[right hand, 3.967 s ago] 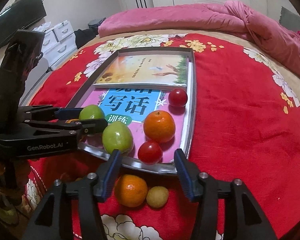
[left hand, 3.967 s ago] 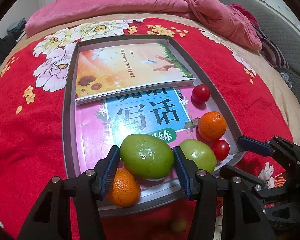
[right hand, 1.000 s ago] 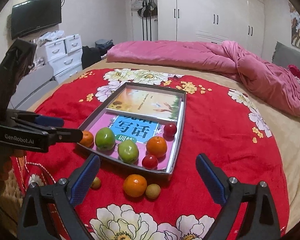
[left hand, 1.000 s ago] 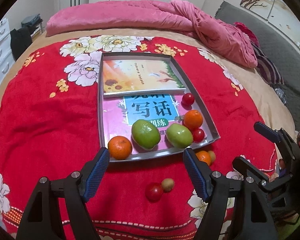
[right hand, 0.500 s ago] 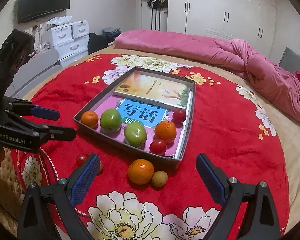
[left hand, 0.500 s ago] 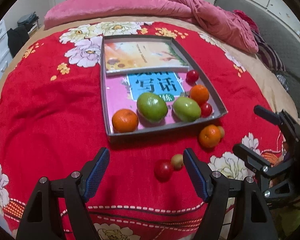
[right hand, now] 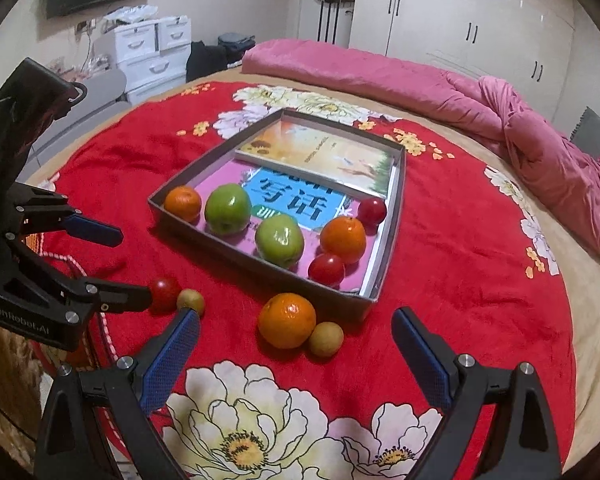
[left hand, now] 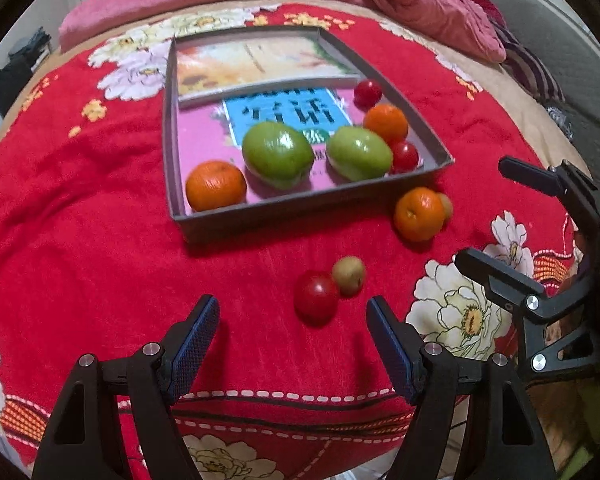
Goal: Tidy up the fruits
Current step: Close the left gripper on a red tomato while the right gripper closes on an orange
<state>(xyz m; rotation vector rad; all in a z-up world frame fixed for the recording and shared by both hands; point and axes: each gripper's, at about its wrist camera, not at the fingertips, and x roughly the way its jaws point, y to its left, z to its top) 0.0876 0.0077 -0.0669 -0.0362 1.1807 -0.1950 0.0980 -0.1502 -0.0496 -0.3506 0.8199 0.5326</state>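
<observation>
Shallow grey cardboard tray (left hand: 410, 178) sits on the red flowered bedspread (left hand: 80, 240), two picture books laid flat inside as its floor. In the tray: small orange tangerine (left hand: 216, 185) in the near left corner, two glossy green apple-like fruits (left hand: 278, 155) (left hand: 359, 153) side by side, a second tangerine (left hand: 386, 122), two red cherry tomatoes (left hand: 404, 155) (left hand: 367, 92) along the right wall

Four pieces are loose on the cloth. Just ahead of the left gripper (left hand: 292, 322): a red cherry tomato (left hand: 316, 297) touching a small tan-green round fruit (left hand: 349, 275). Near the tray's front corner: a larger loose orange (right hand: 287, 320) touching a small tan longan-like fruit (right hand: 326, 339), both lying ahead of the right gripper (right hand: 296, 344)

Both grippers released, jaws spread wide, nothing held. Blue textured pads (left hand: 194, 344) on each

Handling, by judgement: tomato light, thin-skinned, smooth, so it bruises or splits under a hard squeeze; take across its widest girth with a gentle close. The tan fruit touching it may get nudged and roll on the soft pile. Orange firmer and heavier, dimpled rind grips well; take at the equator. All round, apt to roll once released, so best set down low inside the tray wall
</observation>
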